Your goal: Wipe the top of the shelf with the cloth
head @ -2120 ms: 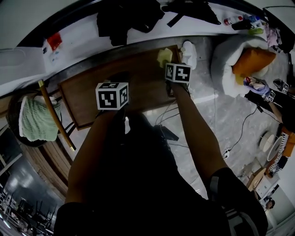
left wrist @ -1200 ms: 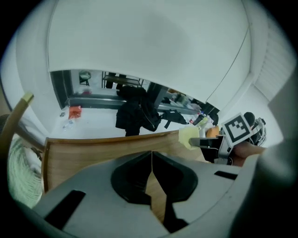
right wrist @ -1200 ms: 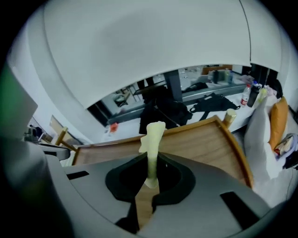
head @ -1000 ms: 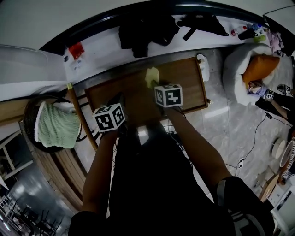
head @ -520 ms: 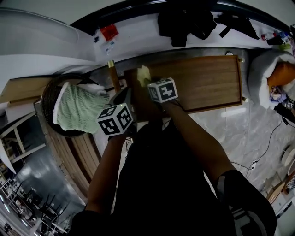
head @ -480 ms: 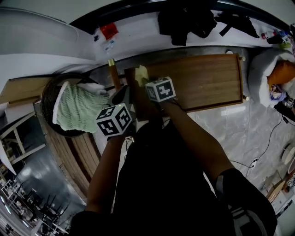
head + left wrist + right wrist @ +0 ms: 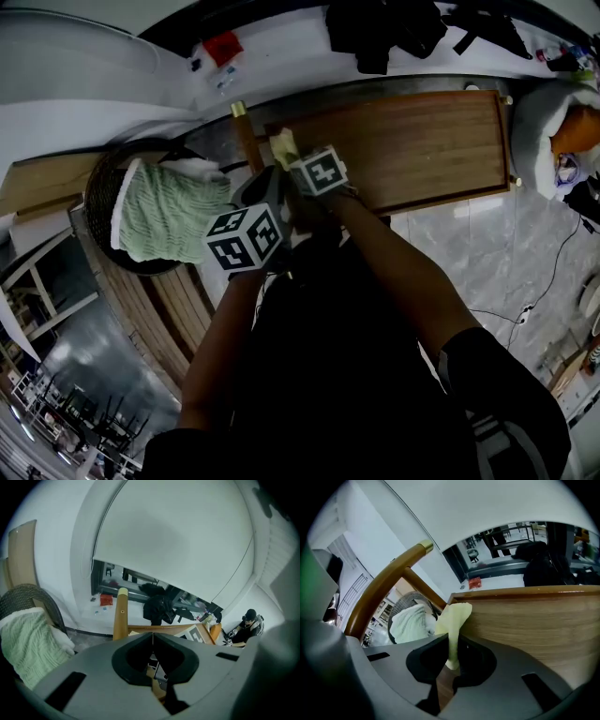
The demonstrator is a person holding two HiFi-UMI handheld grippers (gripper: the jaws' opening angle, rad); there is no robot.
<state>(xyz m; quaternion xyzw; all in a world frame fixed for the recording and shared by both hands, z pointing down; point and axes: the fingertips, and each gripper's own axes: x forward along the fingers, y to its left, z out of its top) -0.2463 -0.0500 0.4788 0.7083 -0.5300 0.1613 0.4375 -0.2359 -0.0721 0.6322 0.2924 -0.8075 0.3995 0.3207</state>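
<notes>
Pale-yellow cloth (image 7: 454,617) hangs crumpled, clamped in right tool (image 7: 451,641); left tool (image 7: 153,637) pressed together.

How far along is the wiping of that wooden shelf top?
One pass looks done: the cloth started near the right end of the shelf top and is now at its left end. The right gripper is shut on it; the left gripper is shut, empty. Whether more passes remain, I cannot tell.

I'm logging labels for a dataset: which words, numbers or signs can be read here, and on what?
No words or numbers are readable.
The left gripper cube and right gripper cube: black-and-white square markers, no letters.
The red packet on the white ledge: print too small to read.
</notes>
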